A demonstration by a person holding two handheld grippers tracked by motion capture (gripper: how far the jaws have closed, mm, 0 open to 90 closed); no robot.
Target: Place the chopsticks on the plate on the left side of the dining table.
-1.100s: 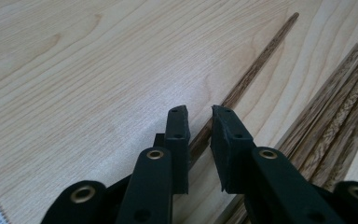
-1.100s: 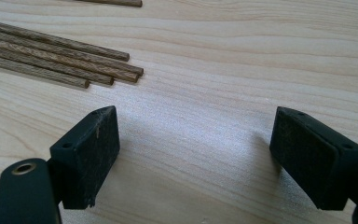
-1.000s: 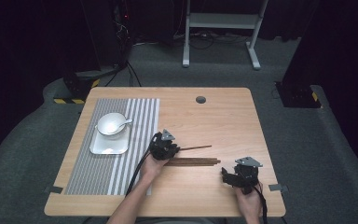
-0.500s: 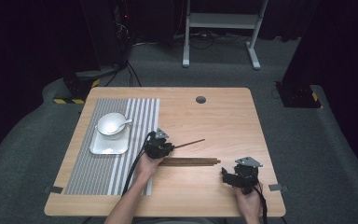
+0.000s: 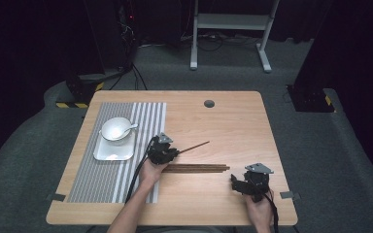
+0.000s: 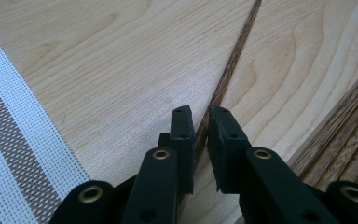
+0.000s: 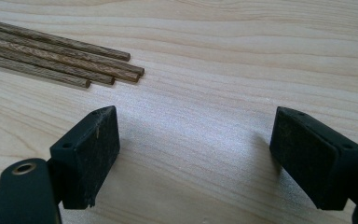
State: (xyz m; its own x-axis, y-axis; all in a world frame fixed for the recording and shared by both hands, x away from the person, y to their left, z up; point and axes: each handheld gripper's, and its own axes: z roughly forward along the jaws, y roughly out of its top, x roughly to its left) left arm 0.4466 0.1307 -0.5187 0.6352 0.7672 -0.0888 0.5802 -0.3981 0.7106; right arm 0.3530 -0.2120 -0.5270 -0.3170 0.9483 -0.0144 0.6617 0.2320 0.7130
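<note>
With my left gripper (image 6: 200, 122) I hold one single chopstick (image 6: 233, 56); its jaws have just been closing and now they stand narrow, with the thin stick between them. In the left gripper view the stick passes between the pads and runs away over the table (image 5: 233, 121), and in the high view it points up and to the right, apart from the bundle of chopsticks (image 5: 196, 168) that lies flat just beside my left hand. My right gripper (image 7: 196, 154) rests low over the bare wood with its jaws wide and nothing between them; the ends of the bundle are near it, but not touching. I think the main danger is the grip itself: the stick is very thin and round, and I hold it near one end, so it can roll or turn between the pads and then hang down or slip out when I lift. Also the long free end can sweep against the bundle and scatter it. If I carry it toward the striped mat (image 5: 102, 174), where the bowl (image 5: 115, 129) with the spoon (image 5: 128, 128) stands on the white tray (image 5: 111, 151), the tip can knock the bowl.
</note>
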